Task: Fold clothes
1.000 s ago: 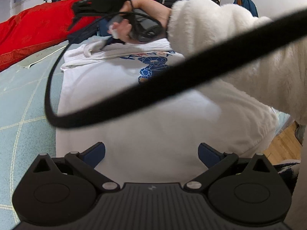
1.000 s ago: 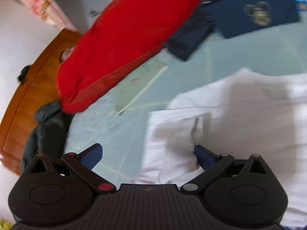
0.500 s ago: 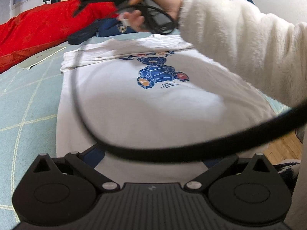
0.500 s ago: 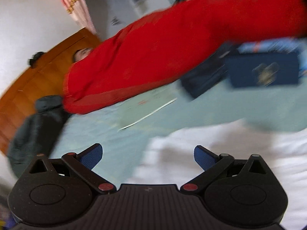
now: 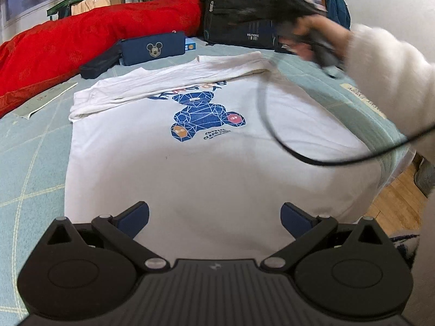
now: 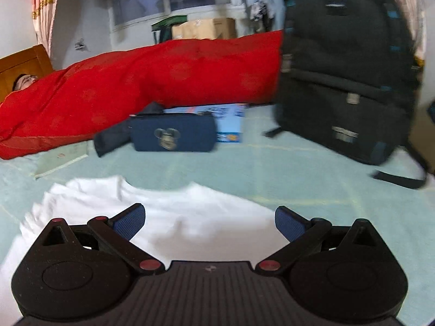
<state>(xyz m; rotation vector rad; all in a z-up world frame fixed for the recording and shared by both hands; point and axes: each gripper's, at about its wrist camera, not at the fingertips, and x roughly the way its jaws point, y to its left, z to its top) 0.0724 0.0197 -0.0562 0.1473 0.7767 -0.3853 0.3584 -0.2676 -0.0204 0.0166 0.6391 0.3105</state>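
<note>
Blue-padded fingers of the left gripper (image 5: 214, 213) spread wide apart, holding nothing, poised low over the near hem of a white T-shirt (image 5: 190, 168). Shirt laid flat, print side up, on a pale green bedcover (image 5: 32, 163) with thin cream grid lines; blue geometric bear print (image 5: 202, 116) at mid-chest, far end folded over into a long white band (image 5: 174, 81) across the shoulders. Black cable (image 5: 274, 130) looping over the right side of the shirt. Upper right: a hand (image 5: 312, 38), blurred, in a fluffy white sleeve (image 5: 388, 81), gripping the other black tool. Right gripper (image 6: 208, 221) likewise wide open and empty, hovering above a rumpled white edge of the shirt, tilted toward the far side of the bed. Beyond the shirt: a navy pouch (image 6: 172, 135) with a mouse-head emblem, a blue-and-white box (image 6: 231, 122) just behind it, a black backpack (image 6: 345, 81) standing upright to the right, a long red quilt (image 6: 136, 89) along the back, a person lying under it at the far left beside a wooden headboard (image 6: 24, 65). Cardboard boxes (image 6: 204, 28) and a window further back.
</note>
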